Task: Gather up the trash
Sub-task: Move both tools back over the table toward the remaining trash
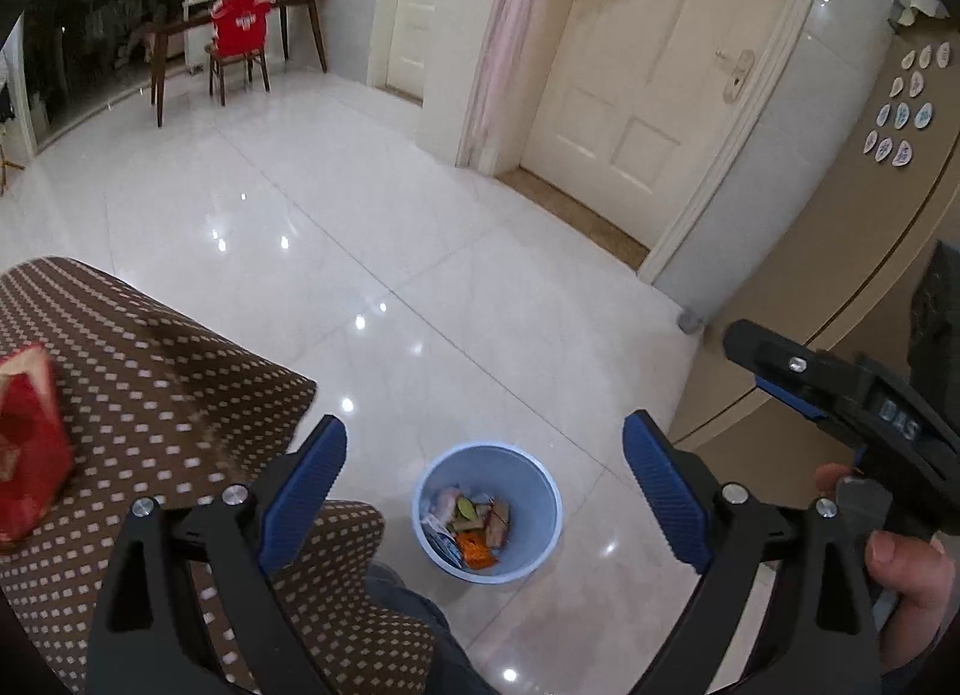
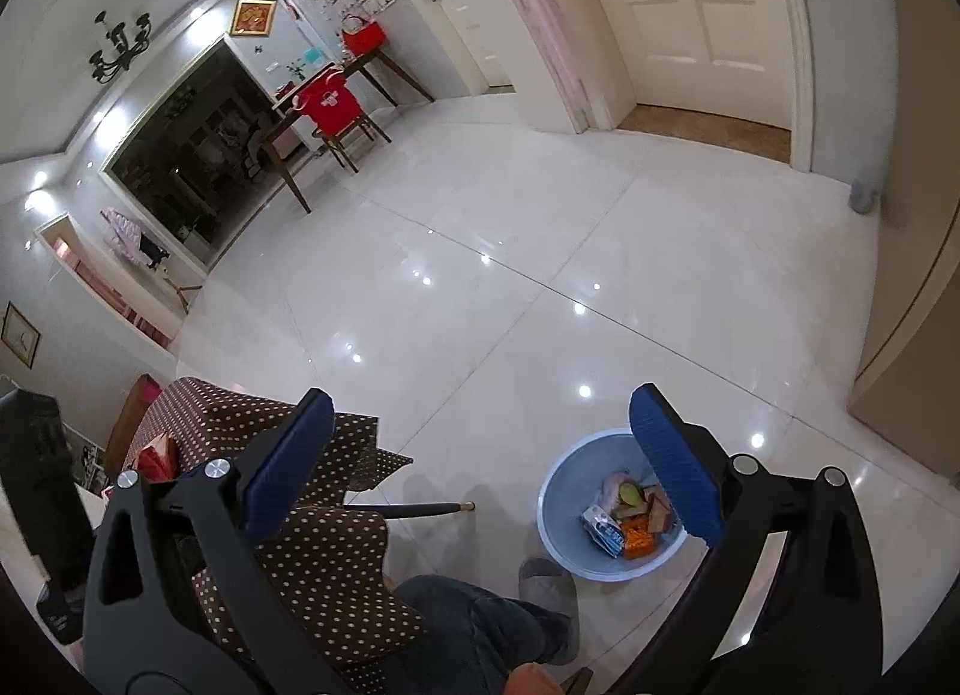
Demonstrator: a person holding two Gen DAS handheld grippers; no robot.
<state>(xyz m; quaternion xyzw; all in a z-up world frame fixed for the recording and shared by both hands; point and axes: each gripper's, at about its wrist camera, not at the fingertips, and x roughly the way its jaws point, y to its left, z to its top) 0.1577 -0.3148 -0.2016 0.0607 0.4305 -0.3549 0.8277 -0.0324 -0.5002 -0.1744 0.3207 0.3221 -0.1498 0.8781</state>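
A light blue bin (image 1: 543, 479) stands on the white tile floor below me; it also shows in the right wrist view (image 2: 561, 494). Several wrappers and food scraps (image 1: 471, 524) lie in it, among them an orange pack (image 2: 636, 539) and a blue-white carton (image 2: 602, 533). My left gripper (image 1: 485, 476) is open and empty, high above the bin. My right gripper (image 2: 480, 452) is open and empty, above the floor just left of the bin. The right gripper also shows at the right edge of the left wrist view (image 1: 780, 371).
A table with a brown dotted cloth (image 1: 150, 371) stands at the left, with a red box (image 1: 27, 443) on it. A person's leg and grey slipper (image 2: 549, 587) are beside the bin. A beige cabinet (image 1: 870, 251), doors (image 1: 636, 77), a far desk and red chair (image 1: 237, 35).
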